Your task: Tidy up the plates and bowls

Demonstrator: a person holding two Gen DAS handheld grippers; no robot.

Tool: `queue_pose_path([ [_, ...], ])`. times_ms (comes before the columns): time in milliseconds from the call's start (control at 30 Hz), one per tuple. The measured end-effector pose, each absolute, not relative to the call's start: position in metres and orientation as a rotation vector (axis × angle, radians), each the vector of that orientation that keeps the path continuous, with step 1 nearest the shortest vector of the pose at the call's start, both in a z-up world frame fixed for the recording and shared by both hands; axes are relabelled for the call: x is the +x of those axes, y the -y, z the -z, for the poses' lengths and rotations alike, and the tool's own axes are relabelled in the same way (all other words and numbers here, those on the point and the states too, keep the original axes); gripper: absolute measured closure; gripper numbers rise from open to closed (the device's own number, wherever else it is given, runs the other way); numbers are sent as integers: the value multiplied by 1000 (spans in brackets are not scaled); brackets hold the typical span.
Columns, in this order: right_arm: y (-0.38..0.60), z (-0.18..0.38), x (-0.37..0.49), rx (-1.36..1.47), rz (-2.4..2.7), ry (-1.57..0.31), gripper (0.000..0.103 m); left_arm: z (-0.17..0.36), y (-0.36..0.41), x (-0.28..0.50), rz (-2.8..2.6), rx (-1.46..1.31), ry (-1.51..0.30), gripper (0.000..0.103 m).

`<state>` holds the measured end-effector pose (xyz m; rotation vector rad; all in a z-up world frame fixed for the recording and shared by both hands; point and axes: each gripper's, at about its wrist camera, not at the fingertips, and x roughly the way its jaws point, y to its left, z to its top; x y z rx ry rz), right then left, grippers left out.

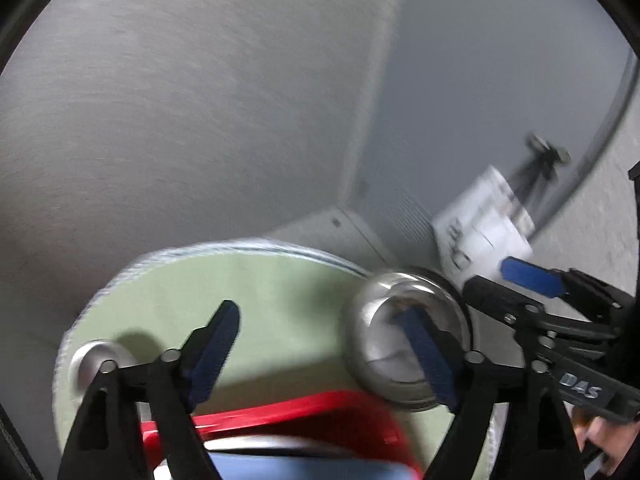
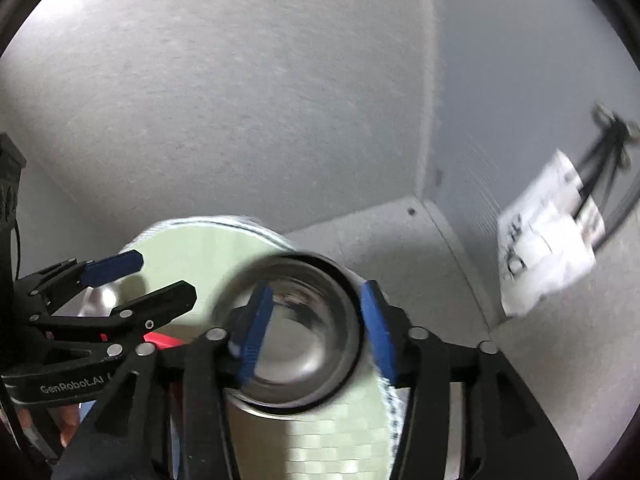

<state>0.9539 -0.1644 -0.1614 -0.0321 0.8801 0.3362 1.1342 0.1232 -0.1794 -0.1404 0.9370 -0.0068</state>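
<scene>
A round pale green mat lies on the grey table; it also shows in the right wrist view. A steel bowl is over its right part. My right gripper straddles the bowl, one blue finger inside and one outside the rim; whether the pads press the rim is blurred. A red plate with a blue dish on it sits under my left gripper, which is open and empty. A small steel bowl sits at the mat's left edge.
A white printed paper and a black tripod-like stand are at the right by the wall. The table sits in a corner between a grey wall and a blue-grey panel.
</scene>
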Motion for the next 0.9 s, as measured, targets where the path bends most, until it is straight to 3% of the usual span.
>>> queue_pose_path([
  [33,156,156,953,-43,-358,-873,42,173,-141,1124,-37,-153,-915,16],
  [167,94,144,957,-91,-529,-884,31,165,-202,1088,-179,-222,-872,11],
  [400,-22,177,972,-229,-698,-1003,31,204,-308,1034,-401,-365,-924,11],
  [600,-95,232,980,-349,-762,-1133,31,250,-346,1017,-475,-398,-1012,15],
  [767,-128,273,982,-391,-760,-1236,32,275,-357,1030,-456,-424,-1079,31],
  [833,-132,282,983,-398,-762,-1255,34,283,-357,1033,-423,-441,-1100,52],
  [867,-133,286,983,-402,-761,-1266,41,286,-354,1037,-406,-449,-1109,60],
  [900,-132,289,983,-398,-764,-1278,49,289,-353,1040,-384,-460,-1118,76],
])
